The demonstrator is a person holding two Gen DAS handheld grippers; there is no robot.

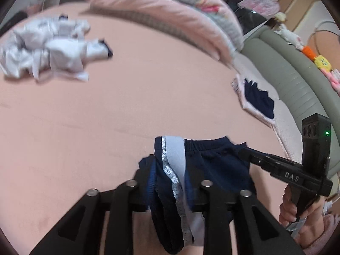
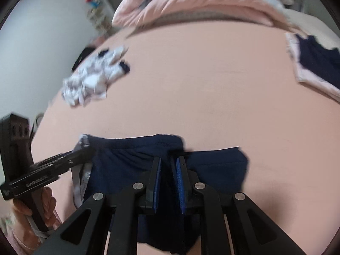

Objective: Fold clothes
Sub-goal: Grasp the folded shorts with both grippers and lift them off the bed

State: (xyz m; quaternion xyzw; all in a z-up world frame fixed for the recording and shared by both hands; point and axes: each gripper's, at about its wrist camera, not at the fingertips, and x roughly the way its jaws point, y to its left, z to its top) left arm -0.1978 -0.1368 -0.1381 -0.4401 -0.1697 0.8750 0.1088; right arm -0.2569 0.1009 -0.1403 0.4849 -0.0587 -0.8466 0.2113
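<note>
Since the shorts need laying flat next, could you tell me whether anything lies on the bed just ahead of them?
Nothing visible does. The pink sheet ahead of the navy shorts is bare; the crumpled white garment lies far off to the left, and the folded navy piece sits far right.

— What fills the room?
— A bed under a plain pink sheet [image 1: 127,110], a rumpled pink-and-grey quilt [image 1: 170,6] heaped along its far edge.

— And beside it?
— A padded grey-green headboard [image 1: 286,74] with small soft toys [image 1: 318,61] lined on top; in the right wrist view, a pale wall [image 2: 31,42] and a blurred shelf [image 2: 95,14] of small items.
</note>
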